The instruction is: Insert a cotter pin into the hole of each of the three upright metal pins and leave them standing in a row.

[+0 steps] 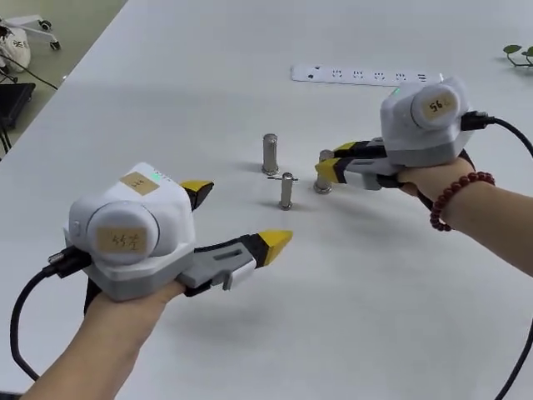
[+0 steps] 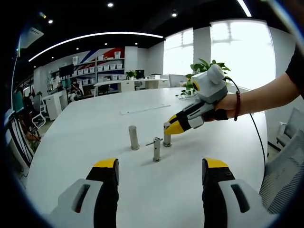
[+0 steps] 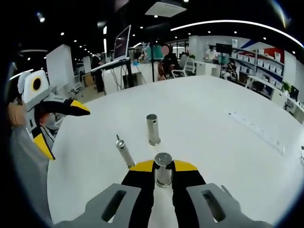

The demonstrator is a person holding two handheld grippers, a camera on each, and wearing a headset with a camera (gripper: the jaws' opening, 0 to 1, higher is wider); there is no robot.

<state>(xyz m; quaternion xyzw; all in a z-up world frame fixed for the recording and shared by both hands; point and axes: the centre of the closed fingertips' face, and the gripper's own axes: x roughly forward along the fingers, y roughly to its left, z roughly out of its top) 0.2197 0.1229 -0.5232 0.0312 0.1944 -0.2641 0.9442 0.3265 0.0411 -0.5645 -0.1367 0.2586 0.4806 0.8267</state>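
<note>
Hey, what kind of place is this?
Most likely an open-plan office or lab workspace: a large white table, wall shelves lined with storage bins, and a monitor on a desk further back.

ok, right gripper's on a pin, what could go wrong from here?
1. The right gripper is shut on one metal pin; a sideways tug could tip it.
2. The cottered pin stands close beside those jaws, its cotter pin sticking out; a swing could snag or topple it.
3. The left gripper is open and empty, bracing nothing.
</note>
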